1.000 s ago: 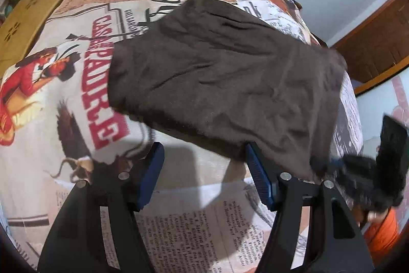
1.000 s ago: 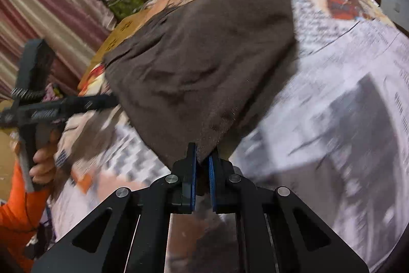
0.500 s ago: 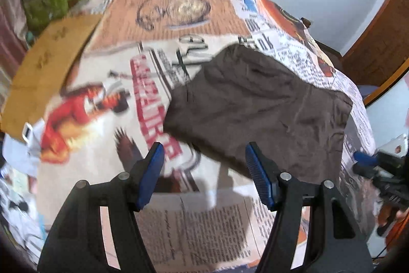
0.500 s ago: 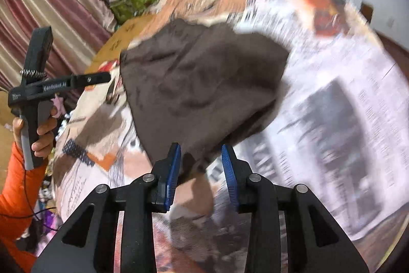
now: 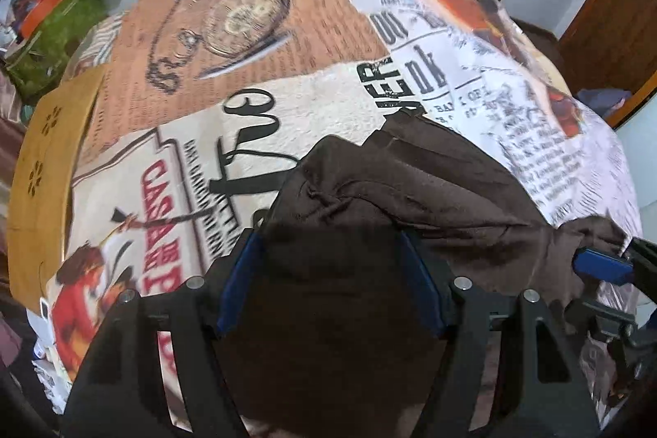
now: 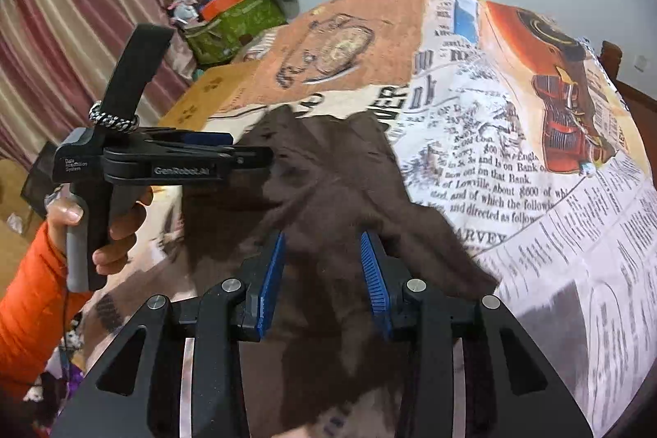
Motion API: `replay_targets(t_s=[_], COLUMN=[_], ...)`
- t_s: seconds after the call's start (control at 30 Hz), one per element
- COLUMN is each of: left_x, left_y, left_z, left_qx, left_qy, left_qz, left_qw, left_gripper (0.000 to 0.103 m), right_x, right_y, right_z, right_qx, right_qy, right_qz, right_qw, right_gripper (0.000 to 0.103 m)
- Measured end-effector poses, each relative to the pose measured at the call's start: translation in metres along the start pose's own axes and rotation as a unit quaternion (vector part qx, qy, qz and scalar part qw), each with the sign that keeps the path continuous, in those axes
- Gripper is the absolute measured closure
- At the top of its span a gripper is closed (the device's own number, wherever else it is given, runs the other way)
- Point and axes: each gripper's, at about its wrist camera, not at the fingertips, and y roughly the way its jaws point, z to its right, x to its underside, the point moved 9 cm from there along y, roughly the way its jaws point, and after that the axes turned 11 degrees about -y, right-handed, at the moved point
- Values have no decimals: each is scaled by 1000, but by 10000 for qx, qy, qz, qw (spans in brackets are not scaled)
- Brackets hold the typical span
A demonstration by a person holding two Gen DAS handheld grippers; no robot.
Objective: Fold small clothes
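Both grippers have come down close over the brown cloth (image 5: 410, 191) on the bed (image 5: 287, 101). The left gripper (image 5: 332, 274) and right gripper (image 6: 324, 274) are wide open, ready to grab its near edge for another fold.

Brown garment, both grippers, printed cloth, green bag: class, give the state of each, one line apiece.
Brown garment: lying rumpled on the cloth, not gripped.
Left gripper: open, jaws wide over the garment's near edge.
Right gripper: open, jaws apart over the garment.
Printed cloth: spread flat under the garment.
Green bag: open-topped, heaped with things.
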Motion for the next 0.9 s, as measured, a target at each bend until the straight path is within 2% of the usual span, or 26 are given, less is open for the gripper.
replay_targets(t_s=[0.1,0.17,0.27,0.4,0.53,0.6,0.73,0.83,0.9], left_x=[-10,-16,-25,-32,-35,-37,-45,-49,-51], left_y=[10,16,21,15,-1,-10,-12,4,20], left_z=[-2,-9,-21,-42,-50,-47,-23,4,17], left_qx=[233,314,165,-213,-208,-165,-41,243,241], left_qy=[-297,-541,-708,-820,-716,-589,-369,-337,-273], left_qz=[-77,-140,-55,150,301,356,335,32,-178], left_qw=[9993,9979,9973,9963,9968,9975,9987,9991,9992], left_gripper=[34,33,33,34,34,34,33,33,33], right_x=[14,21,26,33,38,36,35,36,38], right_y=[12,10,1,-10,-24,-29,-36,-31,-24], right_z=[19,26,30,36,40,40,32,26,23], right_qx=[101,41,87,226,472,515,440,339,298], right_qy=[189,224,210,185,158,147,168,132,100], right_qz=[-168,-136,-110,-161,-163,-95,48,26,-45], right_qw=[9996,9996,9997,9994,9986,9985,9989,9993,9995], right_gripper=[68,68,68,68,68,68,59,58,58])
